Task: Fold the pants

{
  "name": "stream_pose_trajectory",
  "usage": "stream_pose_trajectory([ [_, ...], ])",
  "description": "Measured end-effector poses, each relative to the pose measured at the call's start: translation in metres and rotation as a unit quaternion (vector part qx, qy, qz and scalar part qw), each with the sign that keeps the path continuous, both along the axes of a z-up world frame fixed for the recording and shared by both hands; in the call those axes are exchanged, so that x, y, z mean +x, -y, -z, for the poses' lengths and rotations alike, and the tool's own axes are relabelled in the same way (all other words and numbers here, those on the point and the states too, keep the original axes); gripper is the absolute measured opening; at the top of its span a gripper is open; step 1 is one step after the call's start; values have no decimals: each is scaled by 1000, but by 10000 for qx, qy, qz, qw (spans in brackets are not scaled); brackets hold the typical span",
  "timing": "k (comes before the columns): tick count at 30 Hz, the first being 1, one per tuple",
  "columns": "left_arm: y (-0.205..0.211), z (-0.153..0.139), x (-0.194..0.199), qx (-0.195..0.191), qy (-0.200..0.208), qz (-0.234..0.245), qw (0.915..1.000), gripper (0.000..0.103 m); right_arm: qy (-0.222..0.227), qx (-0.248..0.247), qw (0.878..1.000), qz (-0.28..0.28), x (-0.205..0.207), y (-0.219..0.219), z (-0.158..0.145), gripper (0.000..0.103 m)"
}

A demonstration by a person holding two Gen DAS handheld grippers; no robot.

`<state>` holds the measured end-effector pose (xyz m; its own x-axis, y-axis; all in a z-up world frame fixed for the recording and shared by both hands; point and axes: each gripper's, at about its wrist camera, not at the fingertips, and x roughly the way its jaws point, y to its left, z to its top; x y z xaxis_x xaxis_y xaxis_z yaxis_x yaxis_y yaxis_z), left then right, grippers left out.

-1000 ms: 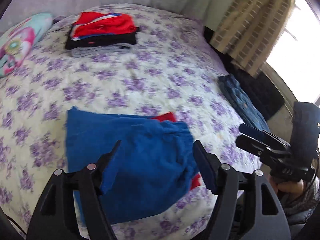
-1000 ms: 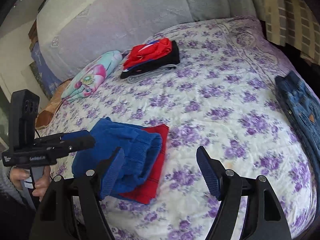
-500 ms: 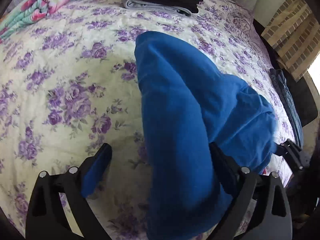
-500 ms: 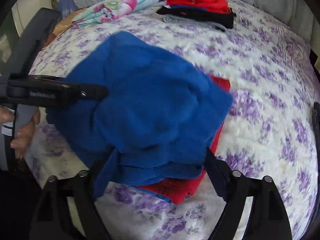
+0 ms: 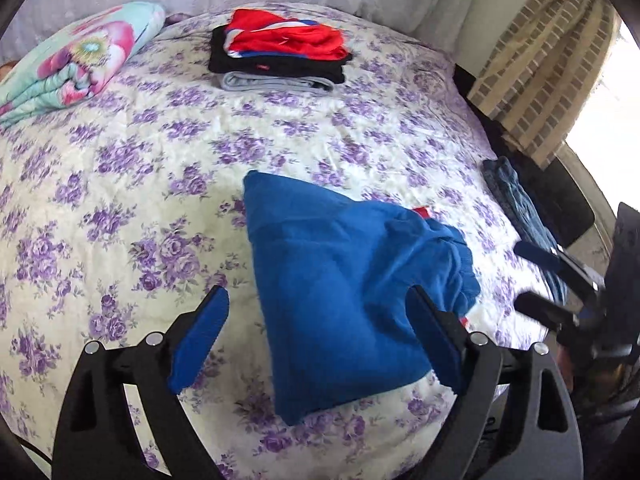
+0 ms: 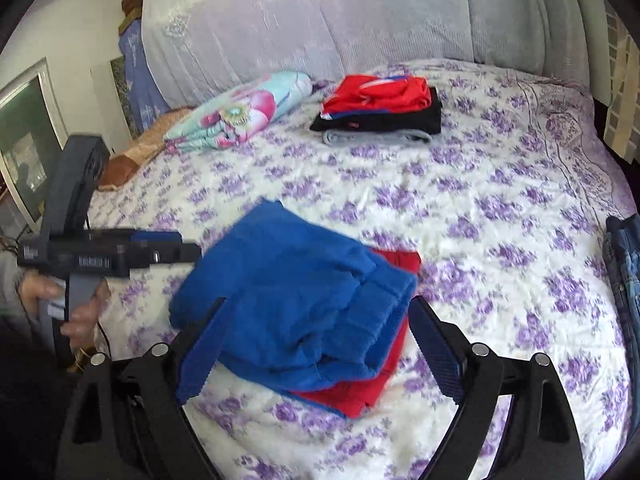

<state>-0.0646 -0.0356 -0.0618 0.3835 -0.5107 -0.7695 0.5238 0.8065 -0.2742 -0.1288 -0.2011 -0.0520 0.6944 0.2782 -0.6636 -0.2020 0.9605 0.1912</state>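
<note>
1. The blue pants (image 5: 340,292) are seen folded on the floral bed (image 5: 160,184), laid over a red garment (image 6: 360,384).
2. The left tongs (image 5: 316,340) are held released above the pants, with nothing grasped.
3. The right tongs (image 6: 316,344) are likewise spread apart and empty.
4. A clothes stack (image 5: 280,56) is found at 12 o'clock, jeans (image 5: 520,216) at 3 o'clock.

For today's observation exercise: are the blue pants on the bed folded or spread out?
Folded: the blue pants lie as a compact doubled bundle on the bed, red lining showing beneath, with neither tongs gripping them.
</note>
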Motion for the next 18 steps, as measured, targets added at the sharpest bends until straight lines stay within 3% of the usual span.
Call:
stream_pose_trajectory([
  [1,7,1,-4,67,4,204,9998,87,-28,135,9999,-58,10,-2,0,76],
  [3,20,12,-8,248,-111,507,9983,84,-257,331,9991,-100,34,-6,10,44],
  [5,31,27,-11,563,-74,623,9964,85,-646,401,9971,7,55,-4,31,35],
  [7,41,49,-13,1194,196,655,9905,90,-1188,588,9910,198,73,1,59,25],
  [9,39,75,-6,1135,-246,554,9917,91,-1174,595,9909,280,74,7,72,6],
  [11,29,86,4,726,-642,303,9948,95,-1176,563,9913,164,75,7,73,6],
  [16,27,82,0,729,-652,-51,9952,96,-1116,788,9906,-56,64,16,65,10],
  [17,25,78,-1,682,-710,-167,9950,96,-1059,815,9910,-109,61,19,59,15],
  [18,22,74,-3,630,-738,-278,9949,96,-950,833,9918,-210,54,21,51,32],
])
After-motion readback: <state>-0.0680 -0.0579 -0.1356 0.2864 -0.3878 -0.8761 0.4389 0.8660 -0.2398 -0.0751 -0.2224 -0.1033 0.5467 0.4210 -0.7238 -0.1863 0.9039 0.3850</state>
